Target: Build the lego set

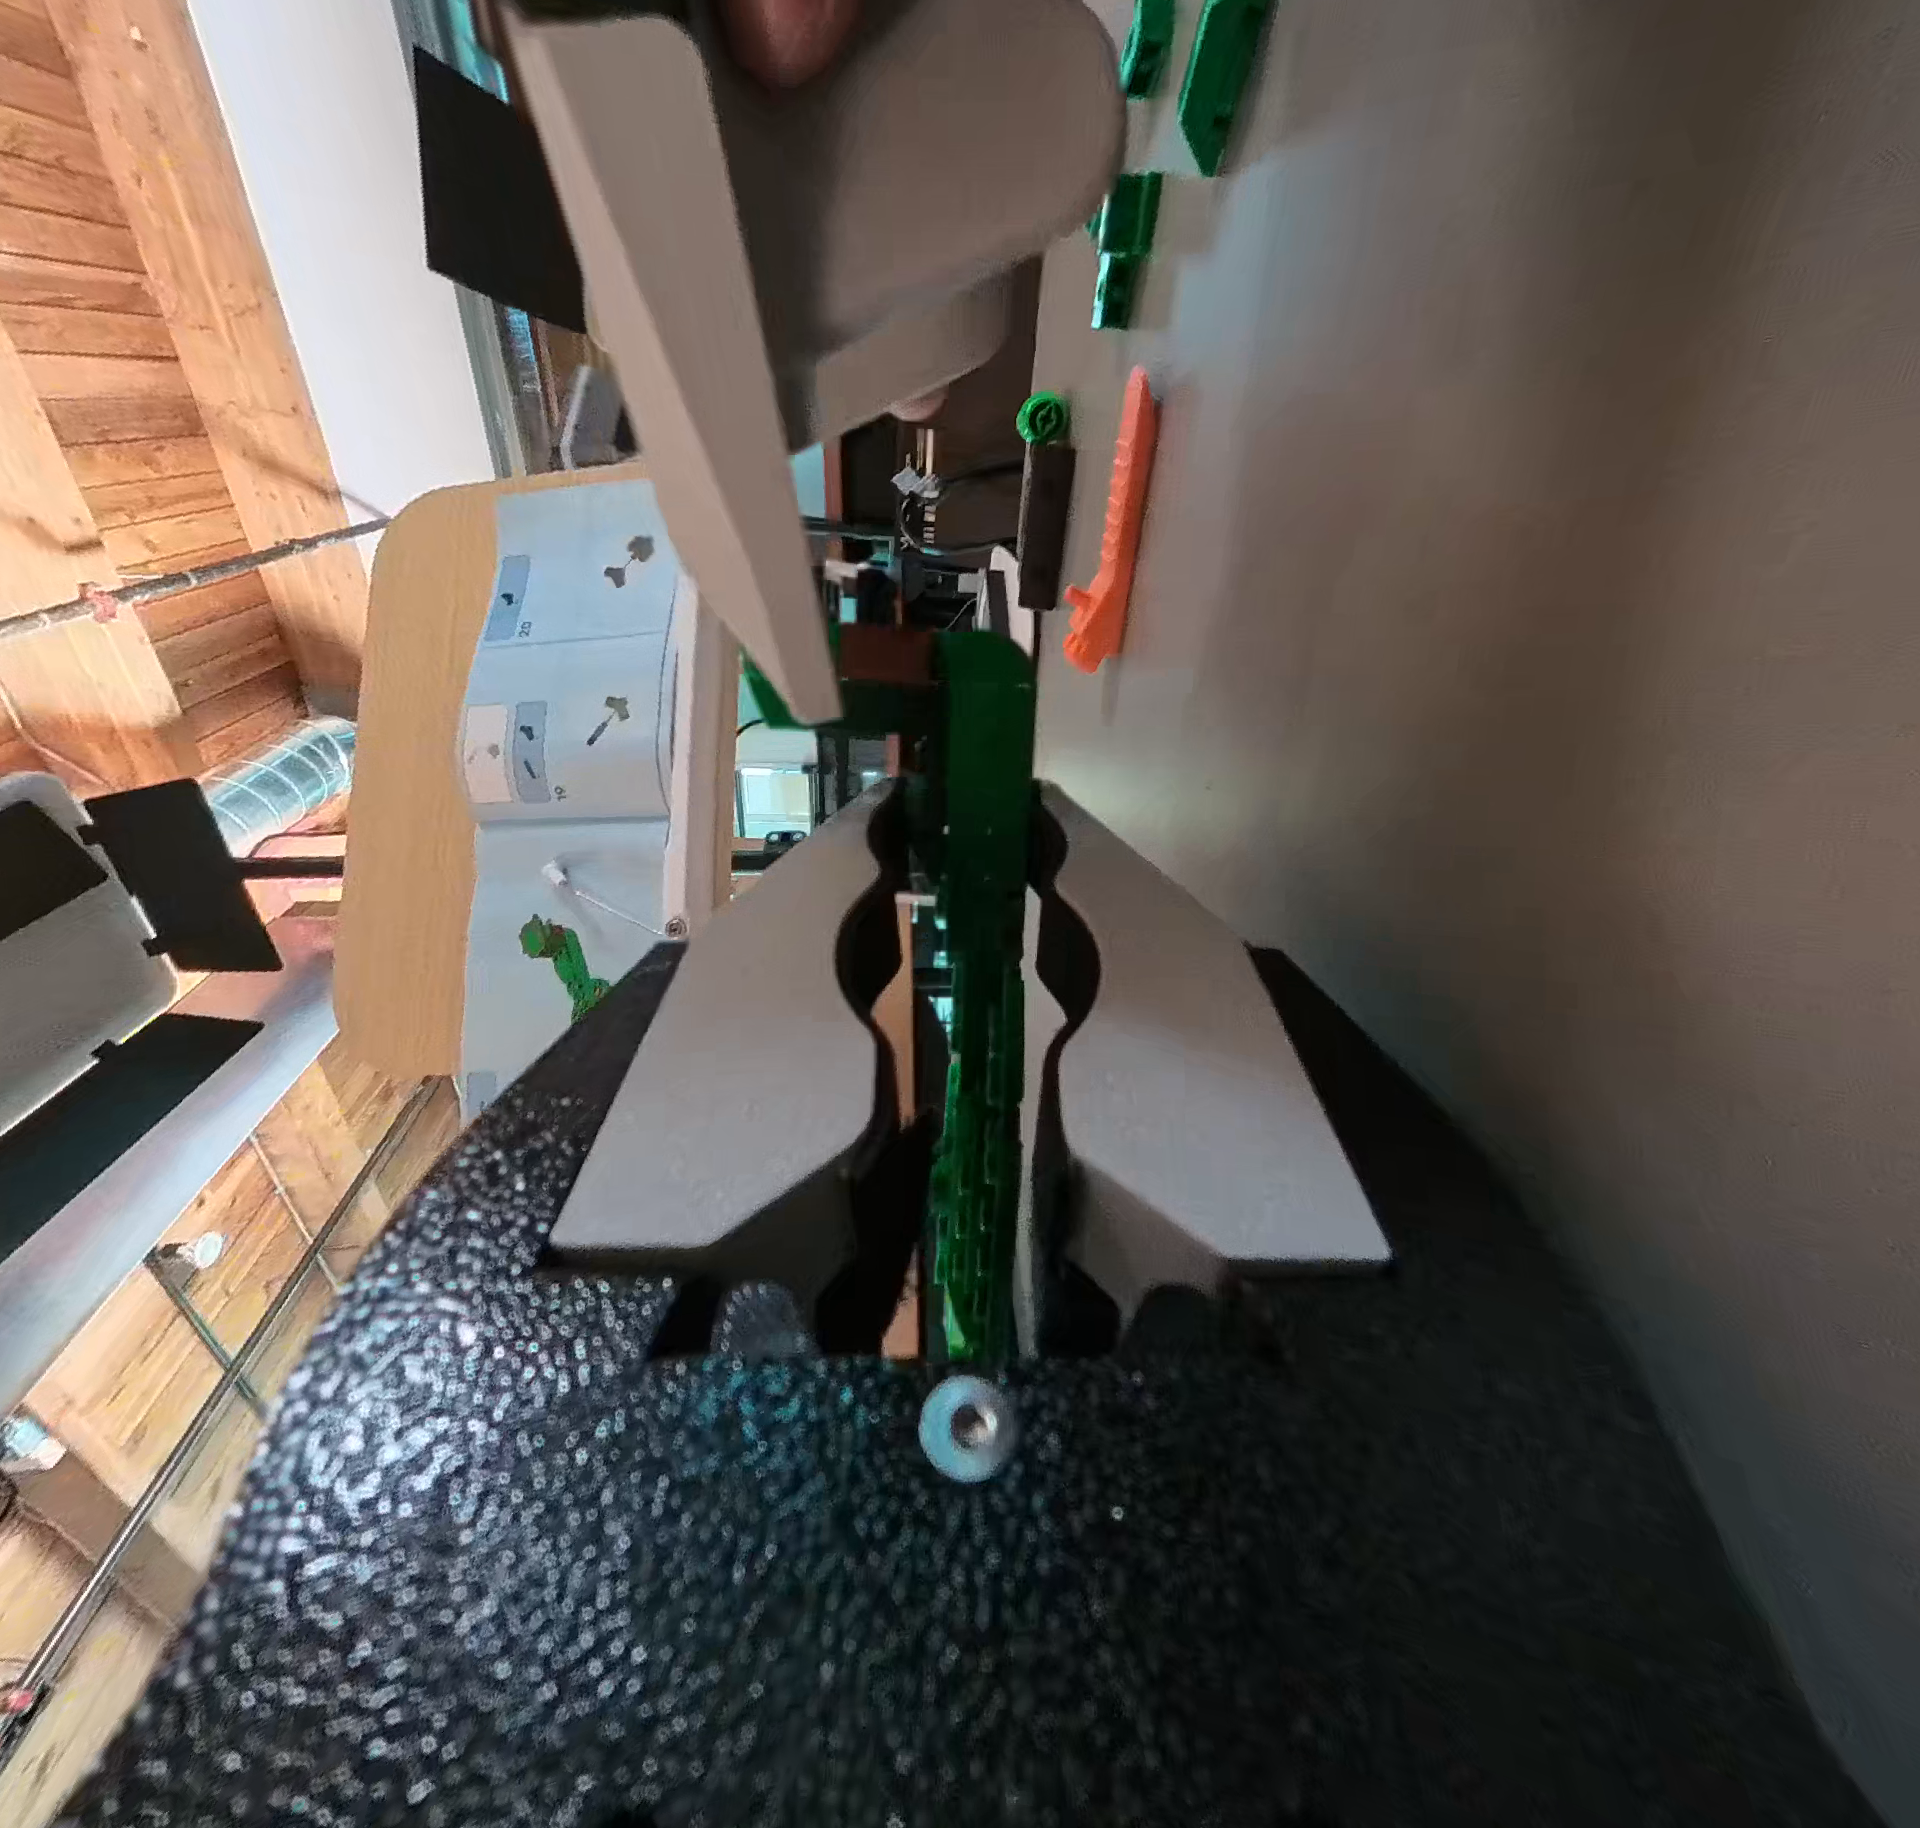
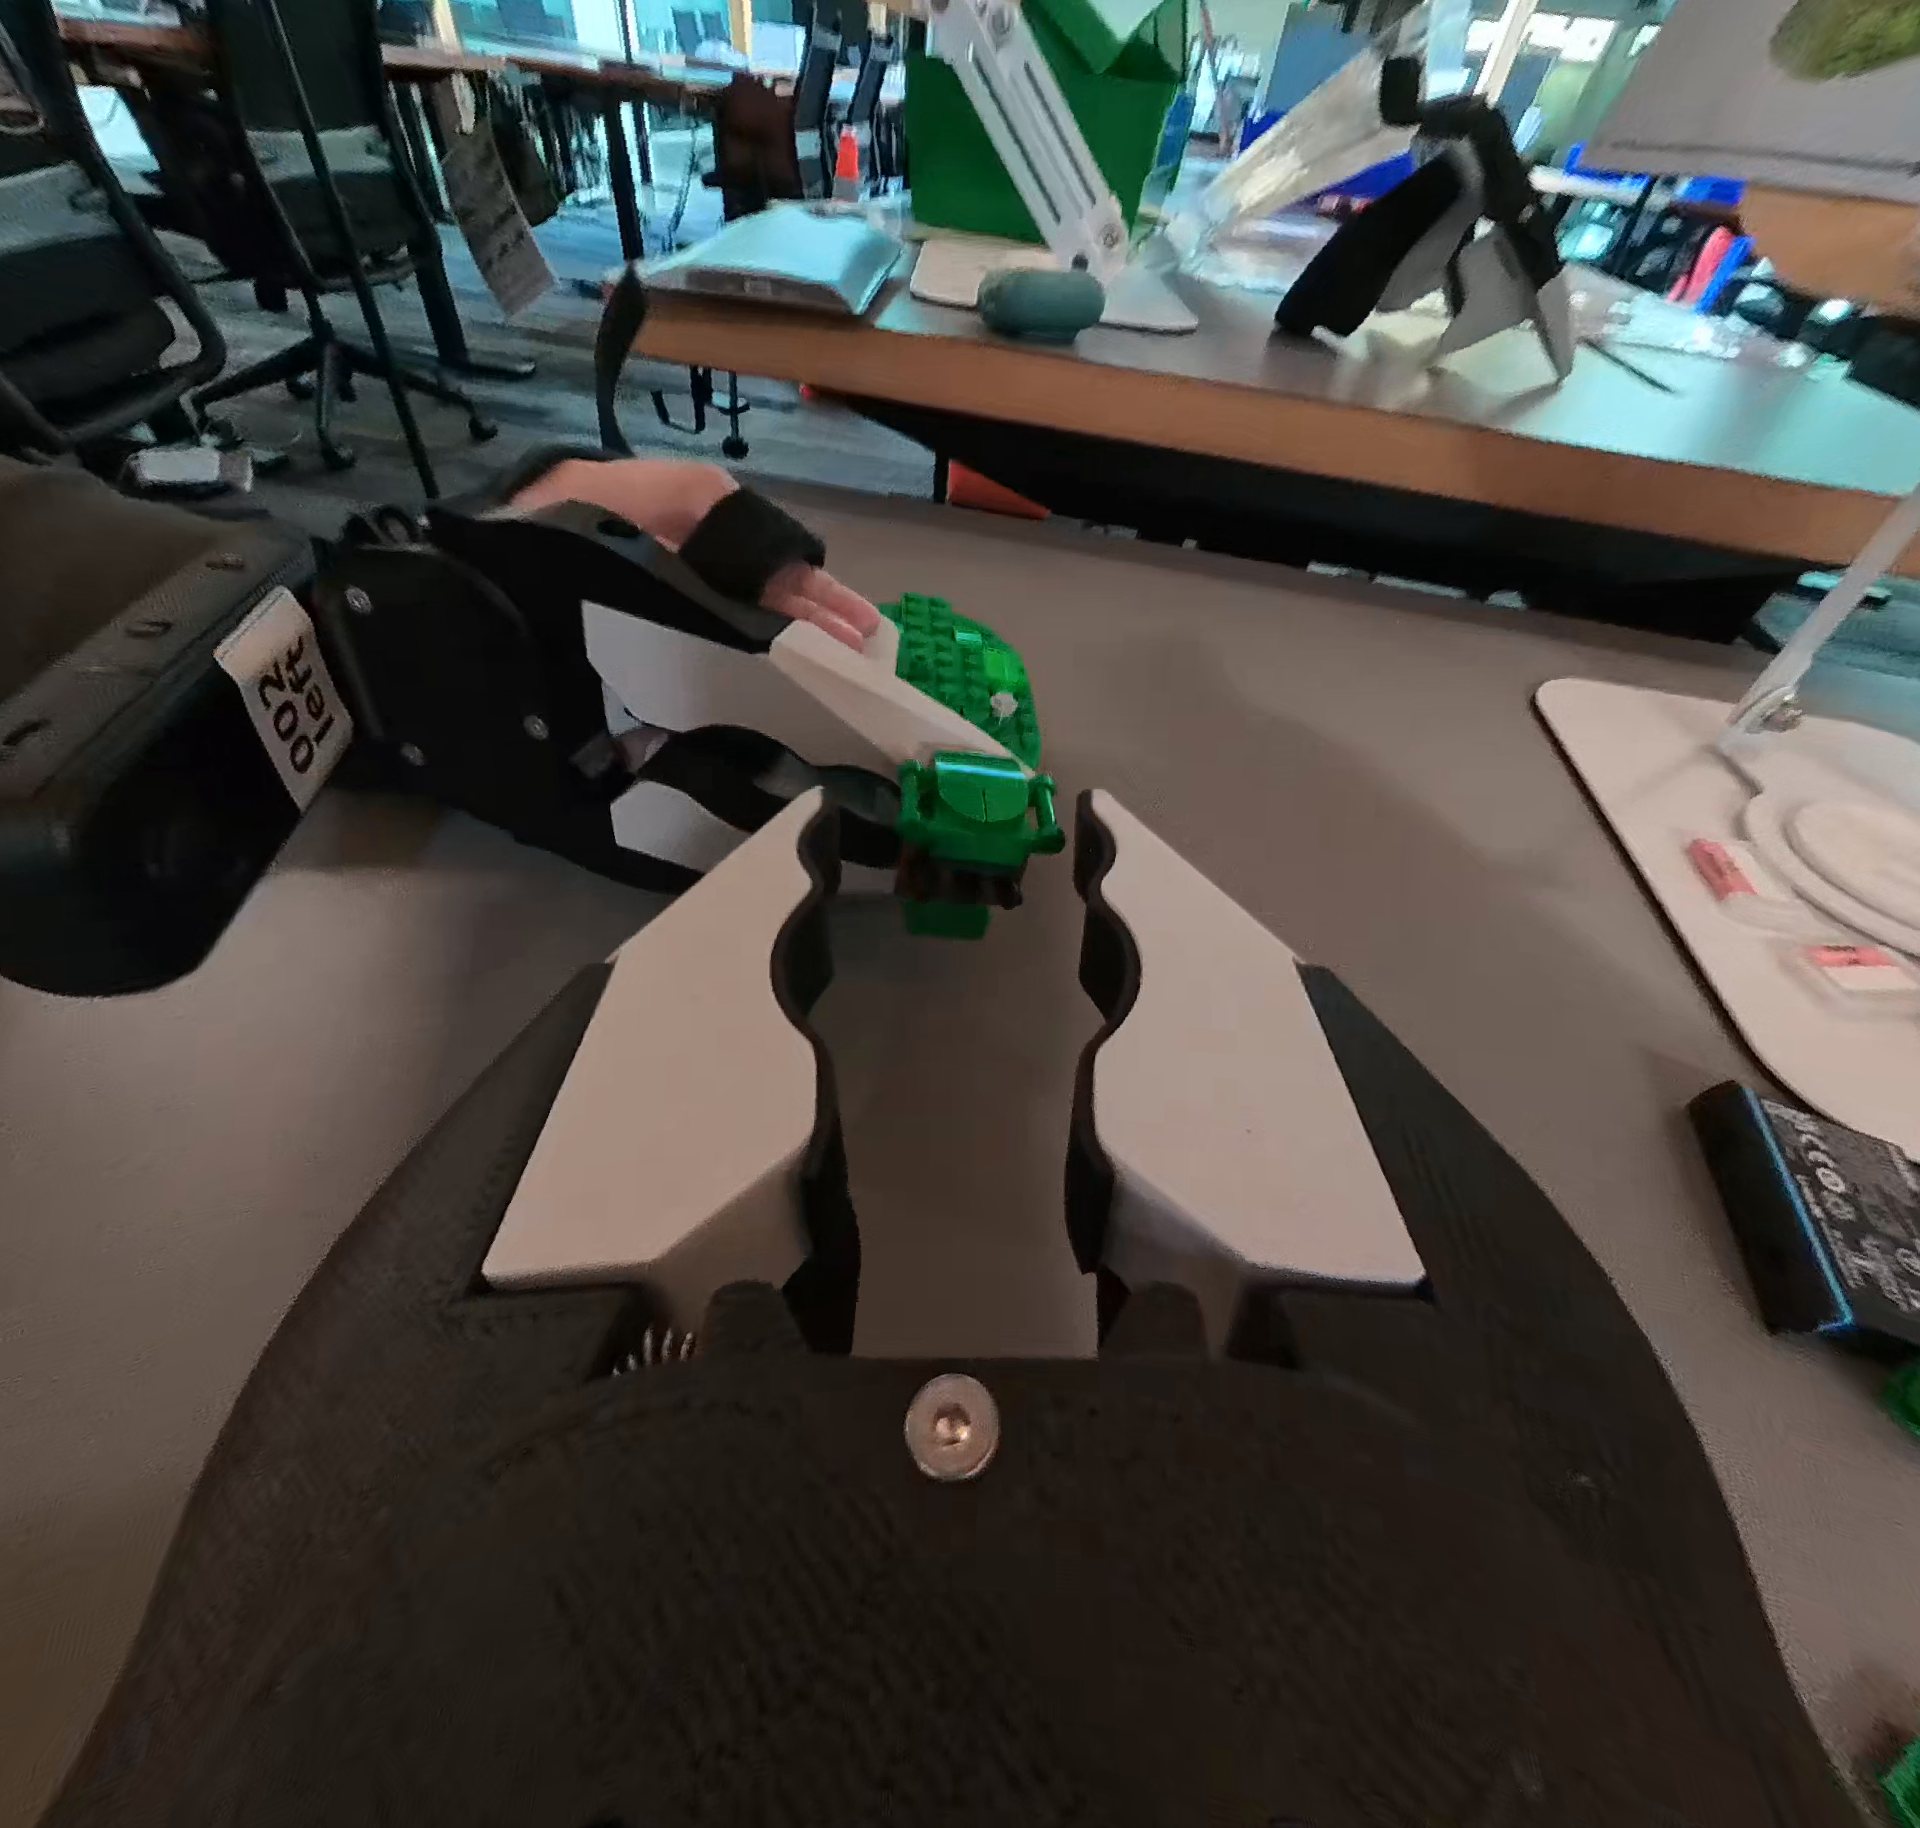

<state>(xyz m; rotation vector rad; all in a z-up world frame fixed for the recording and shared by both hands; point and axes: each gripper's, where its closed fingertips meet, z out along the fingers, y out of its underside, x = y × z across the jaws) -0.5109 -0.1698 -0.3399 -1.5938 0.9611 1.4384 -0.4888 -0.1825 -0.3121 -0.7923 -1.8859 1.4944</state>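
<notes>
Tongs first: the left gripper (image 1: 961,822) is clamped on the edge of the green plate (image 1: 982,947), holding it on its side just above the grey table (image 1: 1558,843). The right gripper (image 2: 951,812) is spread, nothing in it, its tips on either side of the small green and brown sub-build (image 2: 977,838) stuck on the plate's near end. Looks like the attach step is in hand. Next move probably needs a firm squeeze or press while the left holds steady. Loose green pieces (image 1: 1226,53) and an orange separator (image 1: 1117,521) wait beside it.
</notes>
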